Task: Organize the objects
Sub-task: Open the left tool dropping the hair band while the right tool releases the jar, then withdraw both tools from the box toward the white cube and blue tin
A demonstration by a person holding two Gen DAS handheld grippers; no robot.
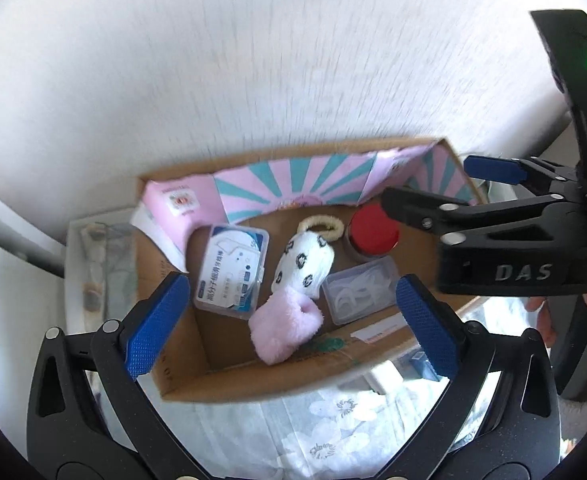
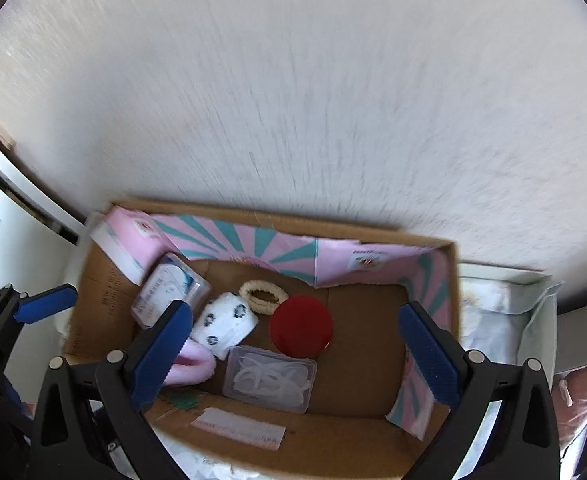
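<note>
Here, both grippers hang above an open brown cardboard box (image 1: 181, 376) lined with pink-and-teal striped paper. Left gripper (image 1: 291, 320): blue-padded fingers spread wide, nothing between the pads. Right gripper (image 2: 295, 354): likewise spread wide, empty. Inside the box, near its middle, lies a white plush toy with black spots (image 1: 305, 268), a fluffy pink piece (image 1: 283, 330) touching it. Beside the toy: a round red lid (image 1: 373, 230), a clear plastic case of white cord (image 1: 359, 292), a cream hair tie (image 1: 321, 226), a blue-labelled clear case (image 1: 231, 268).

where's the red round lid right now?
In the cardboard box, right of centre in both wrist views: the red round lid sits beside the cream hair tie, behind the clear plastic case.
</note>
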